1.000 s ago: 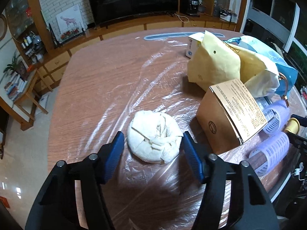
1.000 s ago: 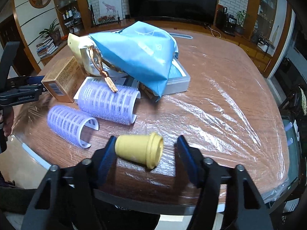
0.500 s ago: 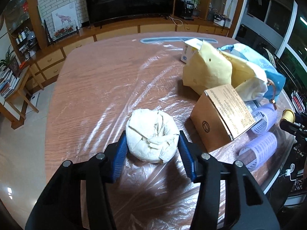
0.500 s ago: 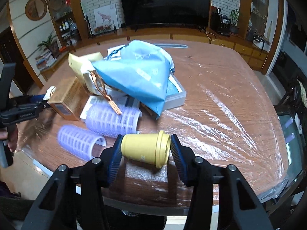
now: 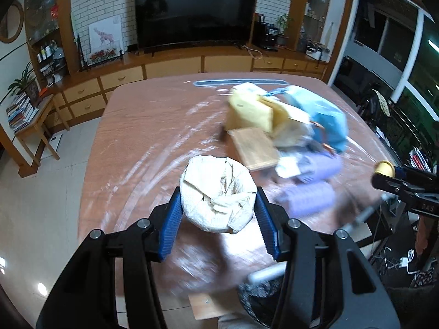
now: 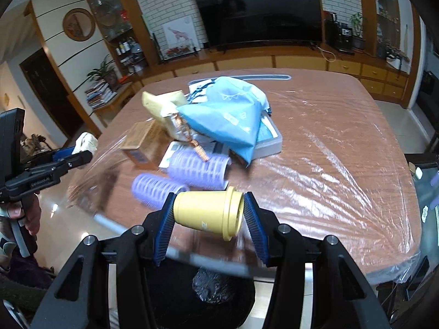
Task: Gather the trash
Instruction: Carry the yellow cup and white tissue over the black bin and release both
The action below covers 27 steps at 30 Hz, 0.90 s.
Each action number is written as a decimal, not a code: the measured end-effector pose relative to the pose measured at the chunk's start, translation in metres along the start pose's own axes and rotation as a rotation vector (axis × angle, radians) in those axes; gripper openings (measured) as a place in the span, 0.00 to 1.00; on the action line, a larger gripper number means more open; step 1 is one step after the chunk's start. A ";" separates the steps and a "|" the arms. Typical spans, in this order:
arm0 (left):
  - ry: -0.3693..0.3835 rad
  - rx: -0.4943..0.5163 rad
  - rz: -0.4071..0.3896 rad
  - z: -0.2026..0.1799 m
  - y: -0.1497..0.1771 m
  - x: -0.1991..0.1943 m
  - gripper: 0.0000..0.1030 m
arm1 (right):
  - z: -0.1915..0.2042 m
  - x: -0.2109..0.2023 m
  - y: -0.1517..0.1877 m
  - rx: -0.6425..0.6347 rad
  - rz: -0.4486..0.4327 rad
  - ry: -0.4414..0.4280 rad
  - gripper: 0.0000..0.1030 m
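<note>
Now one crumpled paper wad (image 5: 218, 194) is clamped in the left gripper (image 5: 218, 213), whose jaws have just been closing onto it, and one yellow cup (image 6: 210, 211) is pinched in the right gripper (image 6: 205, 219), its long axis lying across the jaws, rim toward 3 o'clock. A black-lined bin (image 6: 216, 285) (one, partly hidden) is seen at 6 o'clock below both loads. Two purple rollers (image 6: 199, 164) remain on the table (image 6: 329, 148) at 12 o'clock.
</note>
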<state>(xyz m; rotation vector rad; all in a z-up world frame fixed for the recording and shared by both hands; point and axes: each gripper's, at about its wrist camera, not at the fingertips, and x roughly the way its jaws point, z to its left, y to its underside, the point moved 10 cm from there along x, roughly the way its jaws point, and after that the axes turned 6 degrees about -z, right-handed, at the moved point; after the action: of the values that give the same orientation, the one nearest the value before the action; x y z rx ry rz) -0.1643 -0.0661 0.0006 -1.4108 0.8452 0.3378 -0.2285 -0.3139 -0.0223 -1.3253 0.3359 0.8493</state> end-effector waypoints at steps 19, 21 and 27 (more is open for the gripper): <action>0.103 0.128 0.121 -0.114 0.083 -0.013 0.51 | 0.025 -0.030 0.094 -0.078 0.150 -0.128 0.47; 0.109 0.131 0.141 -0.118 0.092 -0.008 0.51 | 0.026 -0.027 0.099 -0.085 0.162 -0.131 0.47; 0.105 0.136 0.182 -0.125 0.111 0.006 0.51 | 0.024 -0.014 0.113 -0.076 0.194 -0.127 0.47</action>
<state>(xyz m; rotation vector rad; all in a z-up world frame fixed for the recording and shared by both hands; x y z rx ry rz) -0.2733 -0.1670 -0.0762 -1.2367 1.0663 0.3398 -0.3233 -0.2960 -0.0871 -1.3160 0.3381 1.1132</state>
